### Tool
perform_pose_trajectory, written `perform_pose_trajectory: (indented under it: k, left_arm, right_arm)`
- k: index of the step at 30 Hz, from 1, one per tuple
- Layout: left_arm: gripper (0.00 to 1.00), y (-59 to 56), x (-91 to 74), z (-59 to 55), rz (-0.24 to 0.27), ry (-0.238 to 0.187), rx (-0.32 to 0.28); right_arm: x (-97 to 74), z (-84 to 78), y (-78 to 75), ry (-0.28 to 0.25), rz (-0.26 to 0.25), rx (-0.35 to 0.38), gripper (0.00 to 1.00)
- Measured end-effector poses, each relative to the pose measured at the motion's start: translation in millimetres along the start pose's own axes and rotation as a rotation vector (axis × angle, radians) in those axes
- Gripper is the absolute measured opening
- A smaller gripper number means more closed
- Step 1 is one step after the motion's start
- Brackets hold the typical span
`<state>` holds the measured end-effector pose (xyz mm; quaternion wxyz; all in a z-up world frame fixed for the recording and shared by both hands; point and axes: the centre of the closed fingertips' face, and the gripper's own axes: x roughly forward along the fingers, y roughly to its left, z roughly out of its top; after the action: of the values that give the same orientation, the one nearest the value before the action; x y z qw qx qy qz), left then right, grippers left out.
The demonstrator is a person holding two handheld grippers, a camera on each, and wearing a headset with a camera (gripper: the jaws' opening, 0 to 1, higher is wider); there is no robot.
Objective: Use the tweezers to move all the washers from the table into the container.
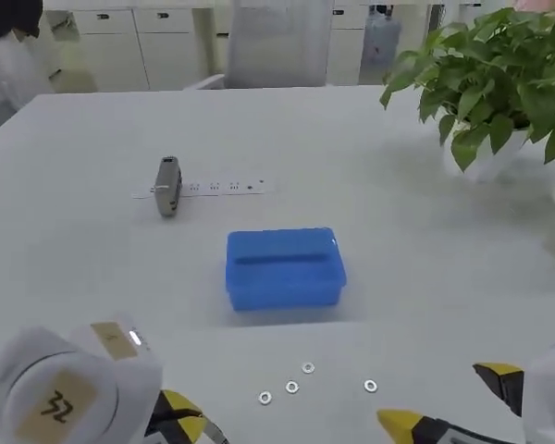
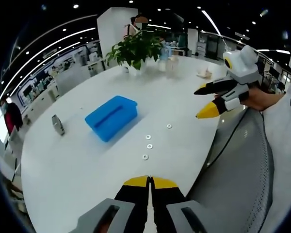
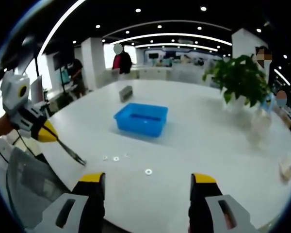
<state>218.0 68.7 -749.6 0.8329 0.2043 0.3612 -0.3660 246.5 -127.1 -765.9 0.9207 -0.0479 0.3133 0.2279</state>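
**Head view.** Nearest, at the lower left edge: my left claw [image 1: 180,418], its yellow tips just showing over the white tabletop [image 1: 425,277]. Lower right: my right claw [image 1: 444,400], its two yellow-tipped jaws standing apart. Between the two claws, four washers [image 1: 291,387] lie flat on the tabletop. Three form a short slanted row and the fourth lies off to the right; none touch. Beyond them sits the blue container [image 1: 282,287], open at the top. Farther back is a white power strip [image 1: 217,188] with a grey block [image 1: 168,185] at its left end. A potted plant [image 1: 499,83] stands at the far right.

**Left gripper view.** Left claw [image 2: 149,182] has its jaws pressed together, no gap showing. Ahead, the washers [image 2: 148,137] are strung in a loose line. The container [image 2: 111,127] lies beyond and to the left of them, apart. The right claw [image 2: 202,102] comes in from the right, held in my hand [image 2: 262,99] by the tabletop's edge. It is released, with nothing between its jaws.

**Right gripper view.** Right claw [image 3: 148,182] is spread wide and grasps nothing. One of the washers [image 3: 148,171] lies just ahead of the gap, the others farther left. The left claw [image 3: 46,133] enters from the left, clenched on the tweezers [image 3: 72,152]. They slant down toward the tabletop, with their tips near the leftmost of the washers but not touching it. The container [image 3: 136,127] sits past the washers, and the potted plant [image 3: 237,77] is off to the right.
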Motion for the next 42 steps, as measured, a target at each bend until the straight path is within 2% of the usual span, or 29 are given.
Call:
perform_pose_trajectory:
  k: [5,8,12,15,20,22,23,24,25,27,29,32,33,35,42]
  left_arm:
    - [0.0,2.0,-2.4,2.8,0.007,-0.005,0.009]
    - [0.0,1.6,1.3,-0.5,-0.004,0.003,0.003]
    - [0.0,0.5,1.4,1.9,-0.011,-0.011,0.01]
    - [0.0,0.4,1.7,3.6,-0.012,-0.01,0.045]
    - [0.0,1.5,3.7,5.3,-0.021,0.0,0.082]
    - [0.0,1.8,4.6,5.3,-0.027,0.001,0.085]
    - [0.0,1.6,4.7,5.6,-0.03,0.001,0.087]
    - [0.0,0.1,5.0,5.8,-0.043,0.005,0.091]
    - [0.0,-0.2,5.1,5.8,-0.045,0.006,0.093]
    - [0.0,0.1,5.5,6.5,-0.047,0.006,0.104]
    - [0.0,-0.3,6.5,7.6,-0.061,0.003,0.107]
    - [0.0,-1.4,7.8,9.1,-0.089,0.004,0.129]
    - [0.0,-1.9,8.2,9.5,-0.098,0.004,0.136]
    - [0.0,-2.3,9.1,10.7,-0.112,0.003,0.155]
    - [0.0,-2.0,12.3,14.3,-0.158,0.008,0.158]
  right_arm:
    - [0.1,0.1,-0.1,0.0,-0.001,-0.002,0.69]
    - [0.0,0.0,-0.5,0.001,-0.002,-0.001,0.69]
    - [0.5,-0.3,2.3,0.004,0.014,-0.002,0.69]
    - [2.1,1.7,18.4,0.004,0.091,-0.031,0.63]
    - [6.5,-2.0,46.4,0.041,0.202,-0.107,0.63]
    - [12.0,-1.9,63.6,0.056,0.282,-0.147,0.63]
    - [14.7,-2.0,77.3,0.071,0.346,-0.168,0.62]
    - [17.4,-1.3,85.7,0.077,0.38,-0.186,0.61]
    - [21.1,-2.1,100.5,0.093,0.449,-0.227,0.59]
    - [27.8,-2.8,124.9,0.115,0.552,-0.327,0.52]
    - [35.5,-2.0,144.9,0.125,0.624,-0.444,0.45]
    - [50.1,-1.4,163.4,0.133,0.686,-0.576,0.38]
    - [55.1,-0.4,166.9,0.129,0.698,-0.598,0.36]
    - [64.5,-0.3,173.3,0.145,0.73,-0.619,0.31]
    - [82.8,7.7,185.1,0.121,0.796,-0.71,0.2]
